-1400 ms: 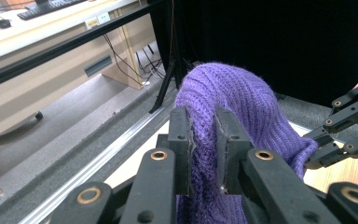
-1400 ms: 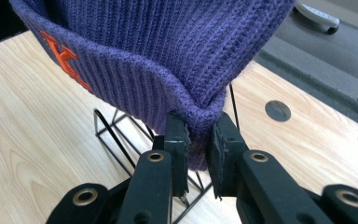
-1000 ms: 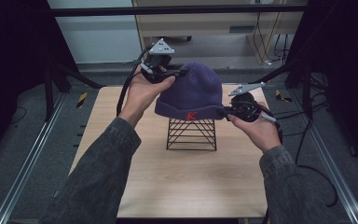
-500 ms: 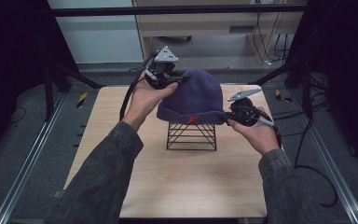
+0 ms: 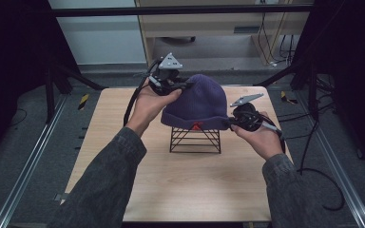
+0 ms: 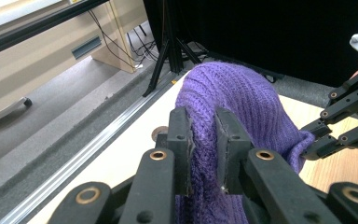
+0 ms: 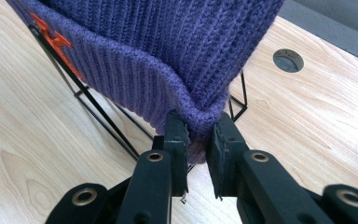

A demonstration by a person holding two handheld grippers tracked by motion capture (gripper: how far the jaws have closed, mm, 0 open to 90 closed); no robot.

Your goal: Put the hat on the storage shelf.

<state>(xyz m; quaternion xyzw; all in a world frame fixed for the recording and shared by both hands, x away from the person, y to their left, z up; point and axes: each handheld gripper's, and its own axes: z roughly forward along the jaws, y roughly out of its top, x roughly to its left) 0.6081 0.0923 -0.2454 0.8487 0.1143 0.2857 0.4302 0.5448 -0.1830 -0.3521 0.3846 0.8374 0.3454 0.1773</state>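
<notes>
**Both grippers clamp a purple hat over a wire stand**

At the left of the high view, the left gripper (image 5: 183, 86) is held up at the far left side of the hat (image 5: 197, 104). In the left gripper view its jaws are closed on a fold of the purple knit (image 6: 233, 112) near the crown.

In the middle, the hat sits above a black wire stand (image 5: 195, 140) that rests on the table (image 5: 180, 190). A small orange mark (image 5: 197, 126) shows on the front of the folded brim.

At the right, the right gripper (image 5: 233, 122) meets the hat at the brim's right edge. In the right gripper view its jaws pinch the rolled brim (image 7: 198, 119), with the stand's wires (image 7: 98, 116) just under it and a round hole (image 7: 288, 60) in the table beyond.
</notes>
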